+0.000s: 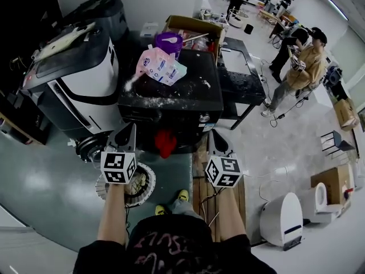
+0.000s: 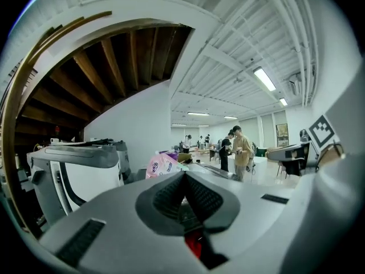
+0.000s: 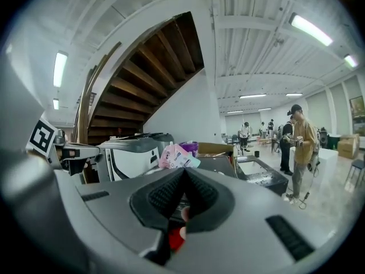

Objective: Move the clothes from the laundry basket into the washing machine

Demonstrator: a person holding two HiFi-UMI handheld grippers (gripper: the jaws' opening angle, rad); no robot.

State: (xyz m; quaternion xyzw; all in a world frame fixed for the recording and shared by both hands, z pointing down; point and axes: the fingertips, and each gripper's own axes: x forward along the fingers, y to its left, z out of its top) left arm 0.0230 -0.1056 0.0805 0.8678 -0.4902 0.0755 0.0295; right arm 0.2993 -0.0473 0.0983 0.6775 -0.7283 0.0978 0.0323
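1. The red garment (image 1: 166, 143) hangs in a bunch just in front of the washing machine (image 1: 171, 99). It is clear of the laundry basket (image 1: 149, 181), which sits on the floor below and nearer the person.
2. In the head view the garment's long axis runs down the picture. The visible bunch lies roughly midway between the two tongs, so neither hand is clearly nearer.
3. The left tongs (image 2: 183, 176) are closed tight, pads together, with red cloth showing in the gap beneath them. They appear to pinch one edge of the garment.
4. The right tongs (image 3: 184, 173) are likewise closed, again with red cloth under the pads. This looks like a shared two-handed hold.
5. Both tongs point nearly level and straight at the washing machine, which lies directly ahead beyond the garment. Its opening cannot be made out.
6. A pink detergent pouch (image 1: 159, 64) lies on the machine's top, so the coming move likely depends on finding the door rather than the lid.
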